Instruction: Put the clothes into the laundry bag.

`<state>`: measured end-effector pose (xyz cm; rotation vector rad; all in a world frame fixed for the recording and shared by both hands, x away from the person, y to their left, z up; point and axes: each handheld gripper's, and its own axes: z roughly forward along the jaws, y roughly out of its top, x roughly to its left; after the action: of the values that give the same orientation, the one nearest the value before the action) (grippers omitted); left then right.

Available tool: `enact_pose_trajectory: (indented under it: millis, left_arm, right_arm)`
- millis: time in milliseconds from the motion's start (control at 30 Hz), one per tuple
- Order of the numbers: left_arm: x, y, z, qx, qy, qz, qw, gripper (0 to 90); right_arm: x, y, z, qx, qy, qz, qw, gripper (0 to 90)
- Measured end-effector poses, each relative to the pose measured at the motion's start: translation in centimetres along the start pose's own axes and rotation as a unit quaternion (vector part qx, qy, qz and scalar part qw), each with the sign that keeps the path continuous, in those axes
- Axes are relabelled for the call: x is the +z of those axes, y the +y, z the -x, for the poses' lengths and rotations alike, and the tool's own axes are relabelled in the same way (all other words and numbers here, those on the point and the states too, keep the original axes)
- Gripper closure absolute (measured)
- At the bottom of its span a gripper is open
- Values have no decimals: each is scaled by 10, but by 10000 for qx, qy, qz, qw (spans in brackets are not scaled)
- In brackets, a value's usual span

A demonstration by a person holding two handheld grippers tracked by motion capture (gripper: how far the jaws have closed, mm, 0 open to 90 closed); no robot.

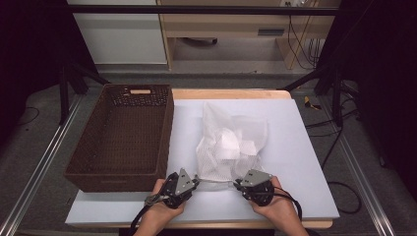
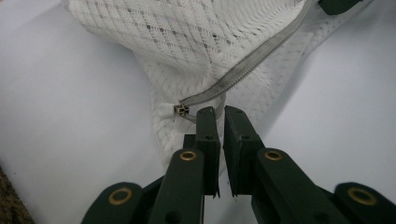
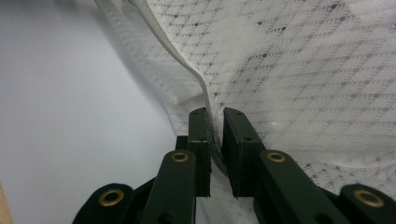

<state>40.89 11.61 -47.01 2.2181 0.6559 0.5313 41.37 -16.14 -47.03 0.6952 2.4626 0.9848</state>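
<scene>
A white mesh laundry bag (image 1: 228,142) with white cloth inside lies on the white table sheet (image 1: 295,162). My left gripper (image 1: 196,183) is at the bag's near left corner. Its jaws (image 2: 221,109) stand a narrow gap apart, just beside the zipper slider (image 2: 181,109) at the end of the grey zipper (image 2: 252,65). My right gripper (image 1: 237,184) is at the bag's near right corner. In the right gripper view, the zipper edge (image 3: 187,65) runs down into the narrow gap of that gripper (image 3: 215,112), lying against one jaw with a dark slit beside it.
A brown woven basket (image 1: 167,128) stands on the left of the table, close beside the bag. The table's front edge is just under both hands. Black frame legs and cables are on the floor to the right.
</scene>
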Motion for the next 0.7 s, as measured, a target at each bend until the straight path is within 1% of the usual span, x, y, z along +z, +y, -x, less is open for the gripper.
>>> enact_pose_trajectory:
  millis: [33, 67, 167, 267, 300, 400, 433, 467, 500, 533, 567, 633, 700]
  left_arm:
    - [-1, 0, 0, -23, 17, 38, 10000, 829]
    - [-3, 0, 0, 7, 35, 42, 10000, 817]
    - [-7, 1, -1, -47, 81, 109, 9999, 778]
    - [-10, 2, 1, -88, 133, 184, 9997, 715]
    - [-11, 3, 1, -100, 164, 249, 9995, 691]
    - [-13, 5, 1, -119, 210, 342, 9991, 653]
    - [-13, 6, 1, -167, 212, 418, 9988, 637]
    - [-14, 6, 1, -196, 231, 459, 9985, 619]
    - [-15, 7, 0, -178, 260, 461, 9984, 607]
    - [-15, 7, 0, -246, 278, 522, 9979, 591]
    - [-16, 7, 0, -220, 291, 513, 9980, 579]
    - [-15, 8, 0, -294, 309, 590, 9973, 553]
    - [-16, 10, 0, -315, 306, 649, 9969, 528]
  right_arm:
    - [0, 0, 0, 14, 48, 35, 10000, 809]
    - [0, -1, 0, -8, 66, 11, 10000, 801]
    - [2, 0, -1, -40, 81, -27, 10000, 773]
    - [3, -1, -3, -66, 99, -87, 9999, 709]
    - [3, 0, -3, -58, 109, -97, 9999, 681]
    - [0, 0, -3, 22, 86, 10, 10000, 600]
    - [-2, 0, -3, 42, 82, 45, 9999, 567]
    - [-3, 0, -3, 54, 68, 87, 9999, 546]
    - [-4, 0, -3, 91, 78, 121, 9999, 533]
    - [-6, 0, -3, 128, 91, 167, 9997, 511]
    - [-7, 0, -3, 166, 91, 209, 9996, 491]
    - [-9, 0, -3, 203, 72, 275, 9994, 443]
    - [-13, 1, -1, 253, 39, 318, 9992, 395]
